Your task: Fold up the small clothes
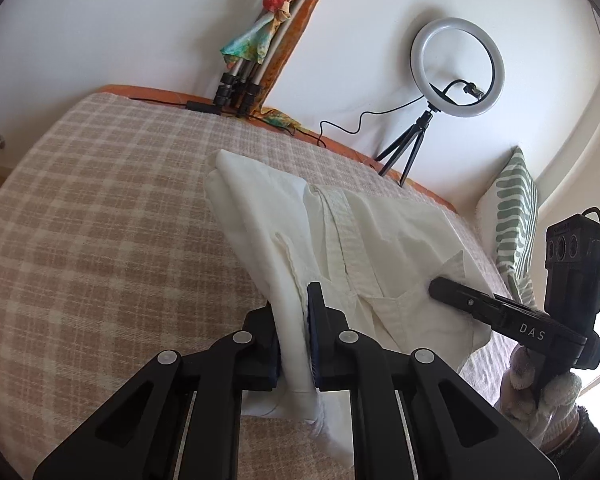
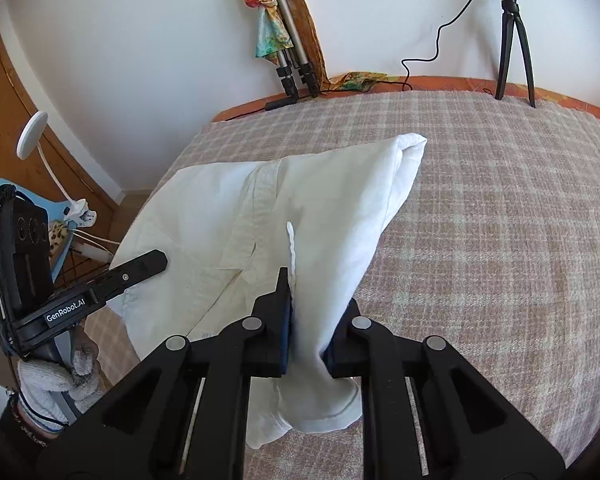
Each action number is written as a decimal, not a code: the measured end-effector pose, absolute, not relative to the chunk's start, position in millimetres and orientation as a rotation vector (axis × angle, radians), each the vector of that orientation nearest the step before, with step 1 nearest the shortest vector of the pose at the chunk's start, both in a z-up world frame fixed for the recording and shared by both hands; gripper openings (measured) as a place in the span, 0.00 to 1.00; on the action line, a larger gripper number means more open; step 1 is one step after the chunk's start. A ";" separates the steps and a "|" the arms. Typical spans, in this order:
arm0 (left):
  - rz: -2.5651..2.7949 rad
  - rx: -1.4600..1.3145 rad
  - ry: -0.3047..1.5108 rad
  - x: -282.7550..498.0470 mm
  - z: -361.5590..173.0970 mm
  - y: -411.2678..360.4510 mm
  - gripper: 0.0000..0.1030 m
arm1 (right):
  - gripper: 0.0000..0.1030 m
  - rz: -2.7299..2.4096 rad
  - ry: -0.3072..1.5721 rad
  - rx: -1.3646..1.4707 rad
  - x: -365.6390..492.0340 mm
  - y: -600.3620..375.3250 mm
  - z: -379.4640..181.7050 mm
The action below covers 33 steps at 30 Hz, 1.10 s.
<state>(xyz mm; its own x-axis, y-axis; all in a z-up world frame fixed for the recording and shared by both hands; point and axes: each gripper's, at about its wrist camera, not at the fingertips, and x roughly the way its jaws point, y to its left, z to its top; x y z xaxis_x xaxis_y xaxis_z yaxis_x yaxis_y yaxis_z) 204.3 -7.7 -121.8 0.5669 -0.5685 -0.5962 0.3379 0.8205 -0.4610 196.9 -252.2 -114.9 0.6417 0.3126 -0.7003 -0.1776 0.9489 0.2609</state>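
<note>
A white buttoned shirt (image 1: 360, 224) lies on a beige checked bedcover (image 1: 100, 240), its near edge lifted off the bed. In the left wrist view my left gripper (image 1: 294, 336) is shut on a bunched fold of that edge, with cloth hanging down between the pads. My right gripper (image 1: 440, 286) reaches in from the right, its tip against the shirt near the pocket. In the right wrist view my right gripper (image 2: 308, 320) is shut on a thick fold of the shirt (image 2: 300, 200). My left gripper (image 2: 156, 260) meets the shirt's left corner, held by a gloved hand (image 2: 56, 376).
A ring light on a small tripod (image 1: 456, 64) and a folded tripod wrapped in a colourful scarf (image 1: 256, 48) stand at the bed's far edge by the white wall, with a black cable between them. A green striped pillow (image 1: 514, 216) lies at the right. A clip lamp (image 2: 32, 136) and a blue chair stand beside the bed.
</note>
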 end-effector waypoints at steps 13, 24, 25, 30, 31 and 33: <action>-0.698 -0.250 0.740 207.2 -65.6 -96.0 0.09 | 0.13 0.204 0.716 0.106 173.6 -318.7 -53.9; -0.806 -0.234 0.761 247.6 -58.9 -223.7 0.09 | 0.13 0.087 0.683 0.175 190.9 -435.7 -65.6; -0.813 -0.231 0.764 251.4 -60.0 -235.6 0.09 | 0.13 0.076 0.681 0.175 193.8 -446.3 -66.7; -0.843 -0.226 0.783 269.4 -68.8 -291.0 0.09 | 0.13 0.016 0.675 0.188 210.8 -499.8 -70.7; -0.845 -0.222 0.783 272.5 -70.5 -301.5 0.09 | 0.13 0.004 0.675 0.188 214.6 -510.2 -71.6; -0.854 -0.215 0.785 278.7 -74.3 -322.0 0.09 | 0.13 -0.024 0.677 0.184 222.9 -530.4 -74.2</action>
<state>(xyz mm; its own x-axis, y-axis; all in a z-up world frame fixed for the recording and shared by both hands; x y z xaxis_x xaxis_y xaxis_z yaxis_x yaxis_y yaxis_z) 278.7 -322.0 -74.3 0.4023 -0.7442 -0.5333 0.5938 0.6554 -0.4667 222.9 -530.4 -74.2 0.7798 0.0378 -0.6249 0.0819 0.9834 0.1616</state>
